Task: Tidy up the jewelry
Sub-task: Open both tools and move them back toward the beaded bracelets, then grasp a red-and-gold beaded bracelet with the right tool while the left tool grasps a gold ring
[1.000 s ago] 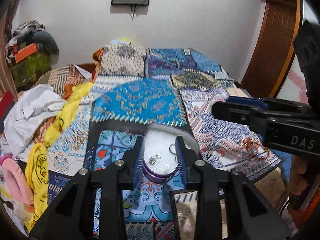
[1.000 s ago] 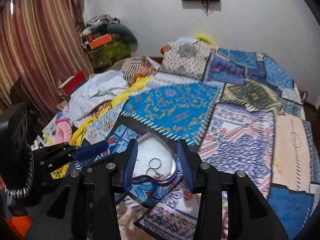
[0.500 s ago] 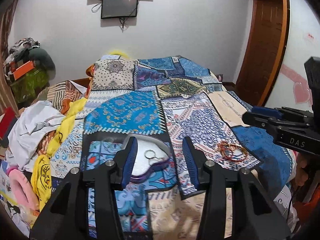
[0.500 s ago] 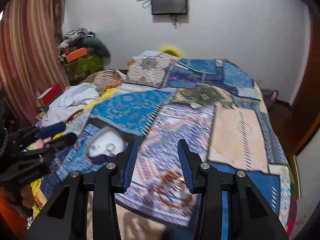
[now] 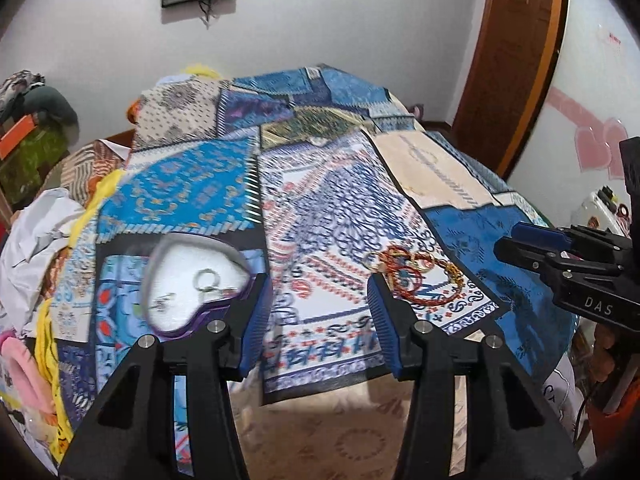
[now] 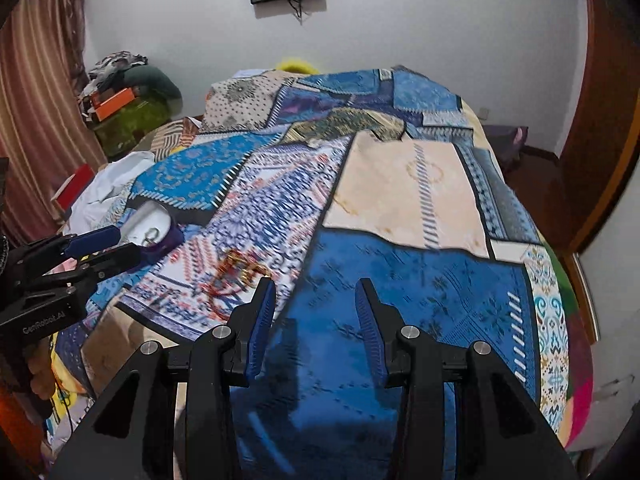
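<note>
Bangles (image 5: 412, 278): a tangled cluster of thin red and gold rings, lying on the patterned bedspread (image 5: 328, 216), right of the heart-shaped tray (image 5: 192, 280). Judged light, rigid, slick and prone to slide or scatter; best taken across a single rim where the rings overlap, not at the loose chain end. Tray holds a small silver ring (image 5: 206, 280) on white lining. Left gripper (image 5: 320, 320): jaws apart, empty, near the cluster. Right gripper (image 6: 316, 320): jaws apart, empty, above the blue patch, bangles to its left.
</note>
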Motion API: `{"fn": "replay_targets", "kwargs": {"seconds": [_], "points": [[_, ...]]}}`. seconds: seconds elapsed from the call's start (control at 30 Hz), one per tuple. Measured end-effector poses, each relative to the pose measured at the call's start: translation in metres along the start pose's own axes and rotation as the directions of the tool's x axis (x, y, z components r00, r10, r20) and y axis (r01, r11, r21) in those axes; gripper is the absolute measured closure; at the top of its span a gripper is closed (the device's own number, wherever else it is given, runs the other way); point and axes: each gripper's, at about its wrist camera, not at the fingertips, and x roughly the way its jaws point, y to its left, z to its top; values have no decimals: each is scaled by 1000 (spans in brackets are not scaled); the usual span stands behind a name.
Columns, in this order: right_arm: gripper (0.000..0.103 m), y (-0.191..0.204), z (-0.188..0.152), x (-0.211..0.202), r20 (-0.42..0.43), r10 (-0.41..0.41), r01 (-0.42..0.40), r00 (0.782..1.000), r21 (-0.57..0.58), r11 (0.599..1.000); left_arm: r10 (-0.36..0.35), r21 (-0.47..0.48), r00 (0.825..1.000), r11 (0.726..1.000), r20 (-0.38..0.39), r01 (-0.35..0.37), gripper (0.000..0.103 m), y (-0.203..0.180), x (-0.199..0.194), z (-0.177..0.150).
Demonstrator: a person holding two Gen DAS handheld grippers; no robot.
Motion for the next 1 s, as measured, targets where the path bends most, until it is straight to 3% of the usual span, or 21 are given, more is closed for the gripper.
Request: {"fn": "replay_targets", "kwargs": {"seconds": [0.33, 0.67, 0.77, 0.9, 1.0], "points": [[65, -14, -9, 19, -37, 45, -44, 998, 19, 999, -10, 27, 996, 1000, -94, 13, 55, -13, 51, 3], [65, -19, -6, 31, -42, 70, -70, 997, 24, 997, -69, 76, 995, 994, -69, 75, 55, -27, 66, 8], [65, -19, -5, 32, -41, 72, -71, 997, 28, 997, -94, 78, 994, 992, -62, 99, 62, -28, 70, 11], [65, -19, -4, 32, -43, 76, -75, 996, 26, 997, -134, 69, 989, 988, -64, 138, 82, -29, 73, 13], [65, -18, -2, 31, -44, 85, -84, 995, 27, 996, -140, 60, 988, 988, -62, 144, 82, -28, 73, 13]]}}
